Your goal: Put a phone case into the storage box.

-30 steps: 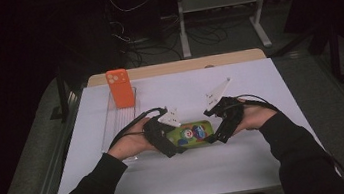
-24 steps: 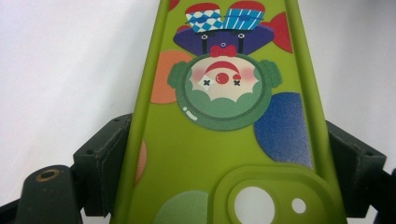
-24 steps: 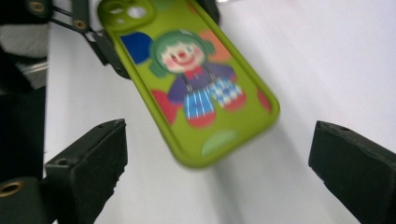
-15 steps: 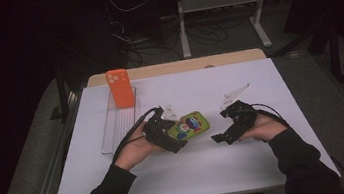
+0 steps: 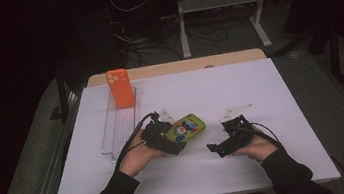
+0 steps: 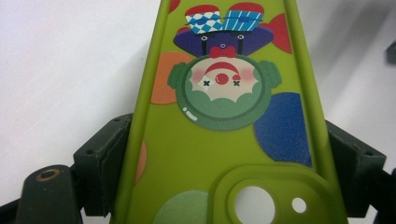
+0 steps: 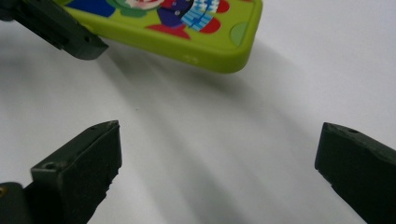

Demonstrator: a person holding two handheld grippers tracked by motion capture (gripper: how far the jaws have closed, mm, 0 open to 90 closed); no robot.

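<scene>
A person's left gripper [image 5: 173, 139] clenched a green phone case [image 5: 188, 127] by its two long edges near the centre of the white table [image 5: 219, 90], seen in the high view. The case, printed with a cartoon clown, ran from the gripper up and to the right of the frame, its long axis slanting toward the table's far right corner, its free end tilted a little above the surface. In the left gripper view the same case [image 6: 224, 116] rose between the black jaws, camera cut-out nearest the lens, both edges pinched by the pads.

The right gripper [image 5: 217, 147] sat to the lower right of centre in the high view, its jaws spread wide and holding nothing. In the right gripper view the case's rounded far end [image 7: 187, 32] hung at the upper middle of the frame, beyond and apart from those jaws. The left hand was plainly the nearer one, already holding the case.

An orange phone case [image 5: 120, 87] stood upright in a clear slotted rack [image 5: 118, 126] at the upper left of the table, a likely destination.

Compared with the frame one second before, the right gripper had let go of the case's far end and drawn back to the right, leaving the case in the left gripper alone.
</scene>
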